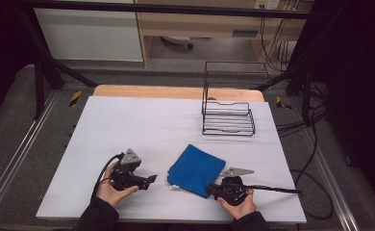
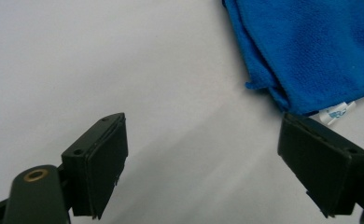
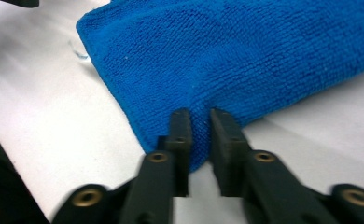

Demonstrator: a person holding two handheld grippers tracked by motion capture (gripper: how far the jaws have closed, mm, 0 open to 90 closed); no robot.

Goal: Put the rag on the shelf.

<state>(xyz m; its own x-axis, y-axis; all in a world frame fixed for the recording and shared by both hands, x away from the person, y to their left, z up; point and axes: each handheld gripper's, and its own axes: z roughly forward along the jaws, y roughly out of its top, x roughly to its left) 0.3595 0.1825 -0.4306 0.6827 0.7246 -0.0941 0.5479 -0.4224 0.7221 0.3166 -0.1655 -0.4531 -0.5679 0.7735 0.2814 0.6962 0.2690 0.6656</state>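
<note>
I see the blue cloth (image 1: 195, 169) lying folded on the white counter (image 1: 128, 130), a little toward five o'clock from the counter's middle. My right gripper (image 3: 199, 133) has its jaws drawn close on the cloth's near edge, pinching a thin fold of the pile between them; in the high view that gripper (image 1: 213, 190) sits at the cloth's five o'clock corner, with the right hand (image 1: 238, 204) behind it. My left gripper (image 2: 203, 163) has its jaws spread wide with nothing between them, over bare counter; the cloth's corner lies just past its right-hand jaw. From above, the left gripper (image 1: 152, 179) is at the cloth's nine o'clock, apart from it, held in the left hand (image 1: 111, 190). A small white tag (image 2: 337, 112) sticks out from the cloth's corner; it carries bluish print too small for me to read. At one o'clock from the cloth, well apart, a black wire rack (image 1: 228, 118) stands on the counter near its far edge. Nothing lies between it and the cloth.
</note>
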